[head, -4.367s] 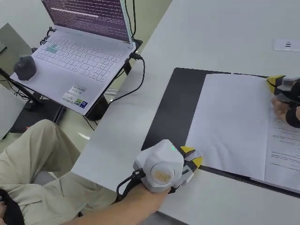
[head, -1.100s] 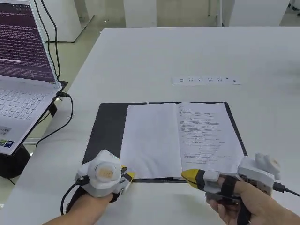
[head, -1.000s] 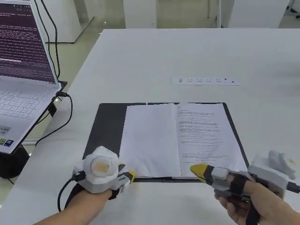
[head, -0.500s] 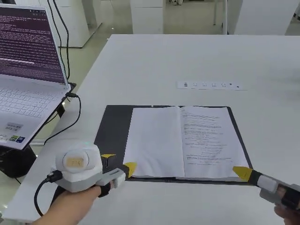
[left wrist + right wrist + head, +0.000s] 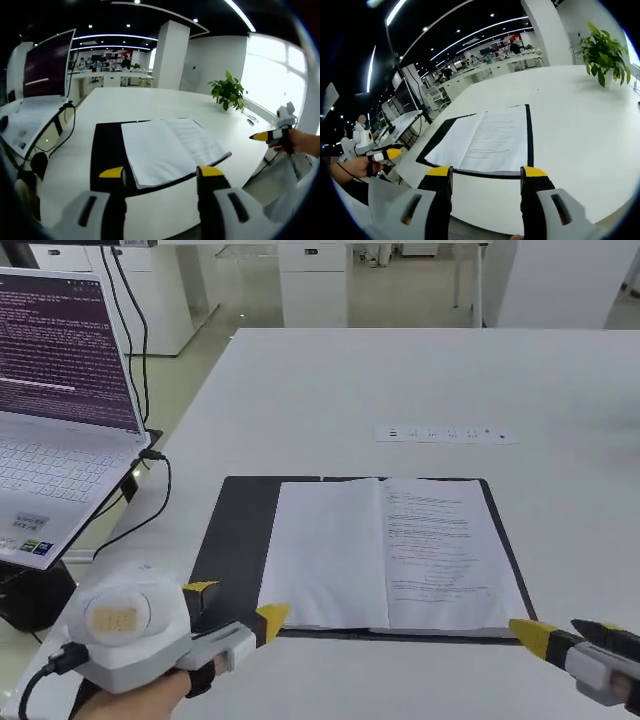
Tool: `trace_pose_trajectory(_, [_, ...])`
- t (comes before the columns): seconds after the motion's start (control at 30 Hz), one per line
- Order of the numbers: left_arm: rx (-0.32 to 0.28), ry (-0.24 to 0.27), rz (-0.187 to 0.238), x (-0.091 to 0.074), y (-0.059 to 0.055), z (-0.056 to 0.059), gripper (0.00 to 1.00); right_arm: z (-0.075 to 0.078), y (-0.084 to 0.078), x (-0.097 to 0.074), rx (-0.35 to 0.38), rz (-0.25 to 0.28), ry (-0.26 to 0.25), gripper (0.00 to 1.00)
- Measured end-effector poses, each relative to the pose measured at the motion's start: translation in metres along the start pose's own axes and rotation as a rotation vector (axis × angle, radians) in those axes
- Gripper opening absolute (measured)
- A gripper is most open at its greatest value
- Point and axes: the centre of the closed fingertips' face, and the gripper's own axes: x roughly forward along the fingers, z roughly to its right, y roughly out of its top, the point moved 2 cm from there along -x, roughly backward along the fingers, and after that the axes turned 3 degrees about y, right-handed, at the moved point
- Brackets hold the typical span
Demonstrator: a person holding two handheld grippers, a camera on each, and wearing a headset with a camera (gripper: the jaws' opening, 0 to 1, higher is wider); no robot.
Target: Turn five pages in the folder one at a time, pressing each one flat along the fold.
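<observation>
- Left gripper (image 5: 236,602) jaws apart, nothing between them. They sit at the near-left corner of the folder (image 5: 385,550). I can't tell whether a tip touches it.
- Right gripper (image 5: 545,635) jaws also apart and empty, per the right gripper view. It is just off the folder's near-right corner, over bare table (image 5: 330,390).
- The folder lies open and flat on the white table, right in front of me, between my two grippers.
- Orientation: the fold runs straight away from me, and the open spread's long axis goes left to right.
- Look: black cover, with a wide black strip exposed on the left. The left page is blank white and the right page has printed text. Both lie flat.
- The laptop (image 5: 50,440) is off the table's left edge, screen on. The socket strip (image 5: 445,434) is set in the table beyond the folder, well apart from it.
</observation>
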Motion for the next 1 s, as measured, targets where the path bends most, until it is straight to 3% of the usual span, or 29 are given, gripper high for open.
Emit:
trace_pose_trajectory(0.13, [-0.03,0.007,-0.006,-0.014,0.002,-0.001,0.62,0.008,0.0,-0.011,0.002,-0.001,-0.011,0.54])
trace_pose_trajectory(0.27, [-0.06,0.025,0.022,-0.031,0.008,-0.009,0.62,0.016,-0.002,-0.023,-0.009,0.005,-0.036,0.55])
trace_pose_trajectory(0.53, [-0.039,0.052,0.02,-0.041,0.004,-0.018,0.64,0.023,0.001,-0.028,0.003,0.046,-0.054,0.55])
trace_pose_trajectory(0.67, [-0.014,0.05,0.022,-0.041,0.005,-0.012,0.65,0.021,0.009,-0.028,-0.024,0.088,-0.052,0.55])
trace_pose_trajectory(1.0, [0.022,0.001,-0.019,-0.021,0.001,0.011,0.65,0.02,-0.002,-0.019,-0.023,0.049,-0.03,0.55])
